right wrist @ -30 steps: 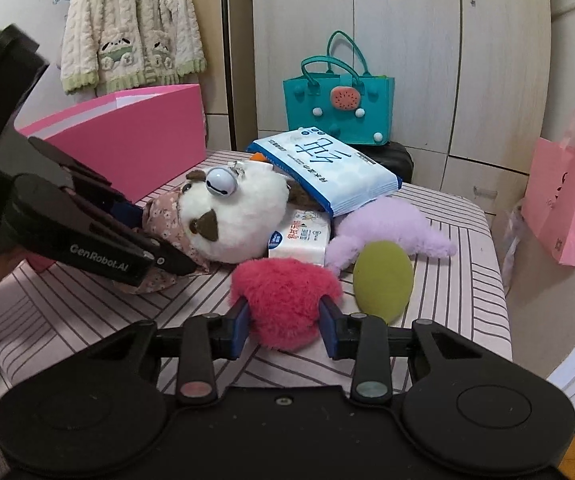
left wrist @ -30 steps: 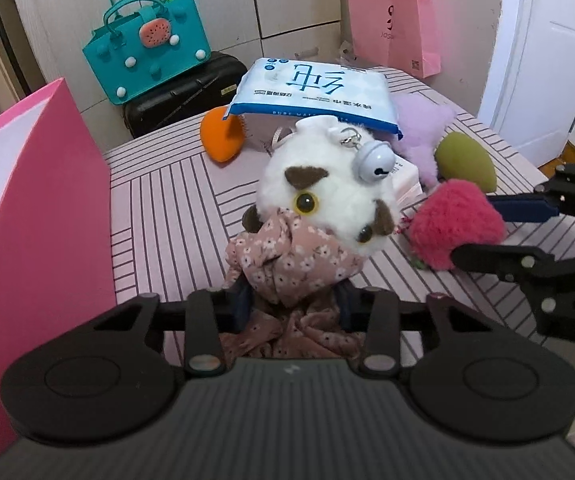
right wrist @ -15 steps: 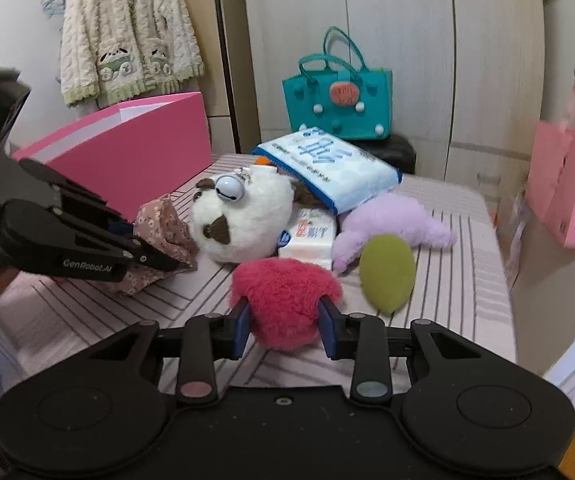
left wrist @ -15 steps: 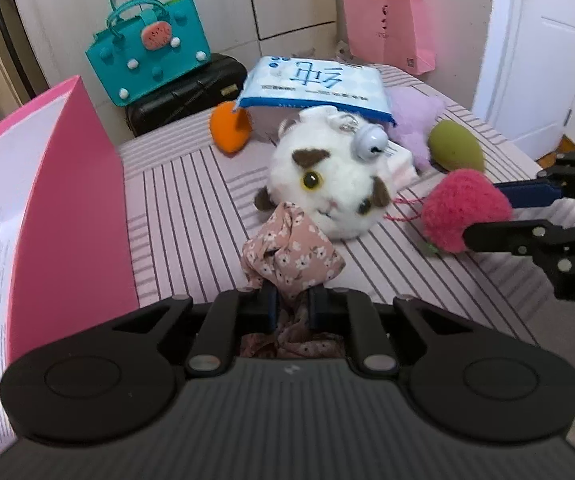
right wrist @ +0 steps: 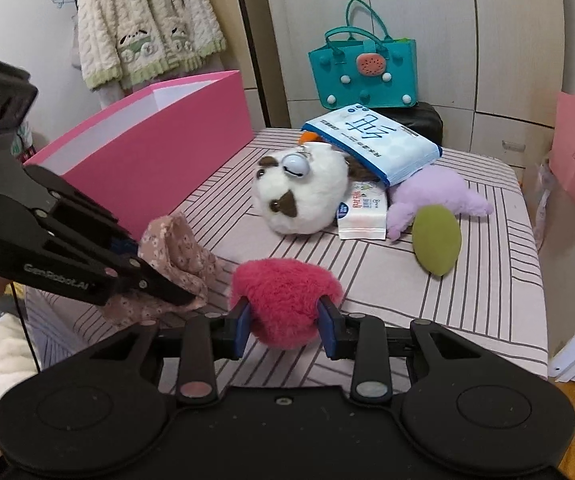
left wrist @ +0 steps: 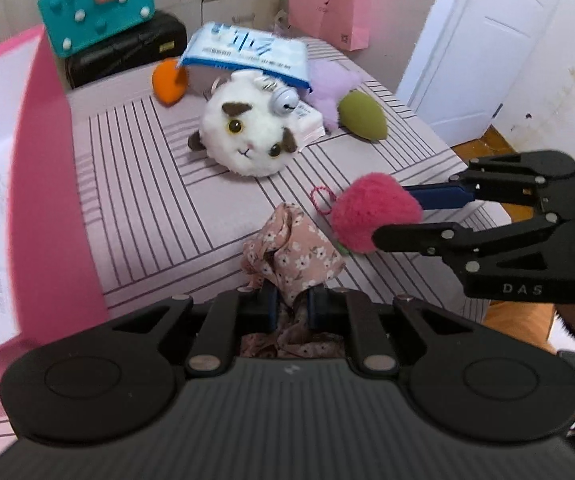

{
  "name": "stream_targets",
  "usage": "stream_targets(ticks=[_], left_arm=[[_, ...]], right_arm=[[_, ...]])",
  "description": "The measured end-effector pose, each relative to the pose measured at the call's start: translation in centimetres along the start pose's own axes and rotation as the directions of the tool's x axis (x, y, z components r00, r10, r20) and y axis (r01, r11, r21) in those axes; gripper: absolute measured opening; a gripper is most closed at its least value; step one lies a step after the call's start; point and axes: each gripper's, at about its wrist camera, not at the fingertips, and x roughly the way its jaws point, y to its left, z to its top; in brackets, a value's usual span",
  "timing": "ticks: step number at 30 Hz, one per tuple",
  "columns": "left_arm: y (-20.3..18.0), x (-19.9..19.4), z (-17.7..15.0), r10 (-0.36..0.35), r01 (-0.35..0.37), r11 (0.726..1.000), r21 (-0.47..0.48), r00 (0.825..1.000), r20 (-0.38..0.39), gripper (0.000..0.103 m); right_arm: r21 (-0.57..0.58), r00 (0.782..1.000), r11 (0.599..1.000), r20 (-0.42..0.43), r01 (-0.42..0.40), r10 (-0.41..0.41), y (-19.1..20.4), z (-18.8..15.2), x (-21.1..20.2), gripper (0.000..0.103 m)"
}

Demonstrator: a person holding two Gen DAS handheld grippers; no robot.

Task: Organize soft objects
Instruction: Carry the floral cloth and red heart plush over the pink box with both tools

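Crowding the table (right wrist: 487, 280): white plush (right wrist: 299, 196), tissue pack (right wrist: 375, 140) (atop it), pink box (right wrist: 159, 152).

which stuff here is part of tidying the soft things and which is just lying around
Part of the job: floral cloth in the left gripper; pink pompom in the right gripper; white plush; purple plush; pink box.

Lying about: teal bag; cardigan; pink paper bag.

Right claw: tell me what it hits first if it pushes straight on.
Holding the pink pom-pom, the right claw would probably meet the striped table cover first, near the green sponge; depth is uncertain.
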Motion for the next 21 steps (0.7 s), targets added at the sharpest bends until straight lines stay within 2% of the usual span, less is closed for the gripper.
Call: stream_targets(ticks=[3,8,13,17,21], left_arm=[[-0.4,-1.3,-0.4,-0.011,0.011,1.0,0.022,1.0,0.004,0.013],[0.1,-3.2,-1.3,-0.075,0.076,0.997,0.004,0.996,-0.038,0.013],[1.3,-4.7,-2.3,-0.158,0.155,0.987,-0.042,0.983,-0.091,0.013],[2.2,-6.2,-3.3,-0.148,0.144,0.988,-0.048,0.984,-0.101,0.013],[3.4,-8.3,-4.2,-0.139,0.134,0.989,-0.056,0.986,-0.094,0.013]], right_arm=[[-0.014,1.0,1.0,-0.012,-0.001,0.001,0.7,0.0,-0.8,0.039],[-0.035,0.999,0.999,-0.05,-0.02,0.018,2.3,0.6,-1.7,0.039],[-0.068,0.996,0.997,-0.087,-0.035,0.029,4.4,1.2,-2.3,0.039],[-0.062,0.989,0.994,-0.127,-0.09,0.082,6.1,1.8,-2.7,0.039],[-0.055,0.972,0.986,-0.183,-0.158,0.146,8.0,2.0,-3.1,0.039]])
